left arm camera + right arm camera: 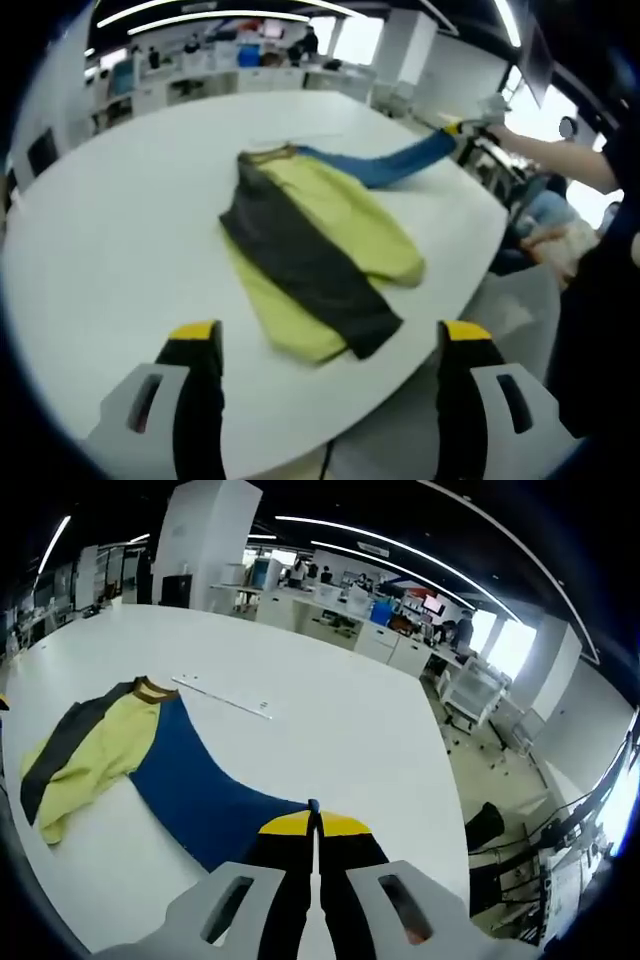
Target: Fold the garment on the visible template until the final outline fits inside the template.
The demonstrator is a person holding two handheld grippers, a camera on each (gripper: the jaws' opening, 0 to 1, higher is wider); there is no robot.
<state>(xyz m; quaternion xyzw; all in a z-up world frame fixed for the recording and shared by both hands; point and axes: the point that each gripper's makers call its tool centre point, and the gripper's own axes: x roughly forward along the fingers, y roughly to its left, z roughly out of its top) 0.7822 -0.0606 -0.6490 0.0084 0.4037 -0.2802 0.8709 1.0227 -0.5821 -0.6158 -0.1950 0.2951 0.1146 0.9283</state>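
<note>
A garment in yellow (330, 215), dark grey (290, 250) and blue (375, 168) lies partly folded on the white table (120, 230). My left gripper (330, 335) hovers open above the near table edge, short of the garment, with nothing between its jaws. My right gripper (314, 825) is shut on the edge of the blue part (200, 780), which stretches away toward the yellow part (90, 760). In the left gripper view the right gripper (468, 128) holds the blue part lifted at the far right table edge.
A thin pale strip (225, 695) lies on the table beyond the garment. A person's arm (560, 160) reaches in from the right. Desks and shelving (350, 620) stand past the table, with a chair (480, 695) on the floor.
</note>
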